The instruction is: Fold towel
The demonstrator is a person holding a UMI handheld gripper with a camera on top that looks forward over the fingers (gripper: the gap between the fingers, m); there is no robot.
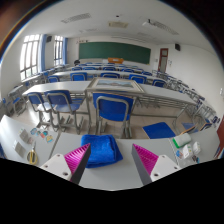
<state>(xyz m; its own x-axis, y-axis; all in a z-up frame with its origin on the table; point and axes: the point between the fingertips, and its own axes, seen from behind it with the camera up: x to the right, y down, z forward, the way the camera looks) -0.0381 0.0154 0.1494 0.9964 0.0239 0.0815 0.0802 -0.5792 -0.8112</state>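
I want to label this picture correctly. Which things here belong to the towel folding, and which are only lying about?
For the job:
- blue towel, lying just ahead of the fingers
- gripper, fingers open, holding nothing

Just around:
- white table under the towel
- blue chairs and desks beyond
- green chalkboard on the far wall

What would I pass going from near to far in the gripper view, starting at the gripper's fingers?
The open gripper with its pink pads, then the blue towel on the white table just ahead of the fingers, then the blue chair at the next desk, then rows of desks, finally the green chalkboard.
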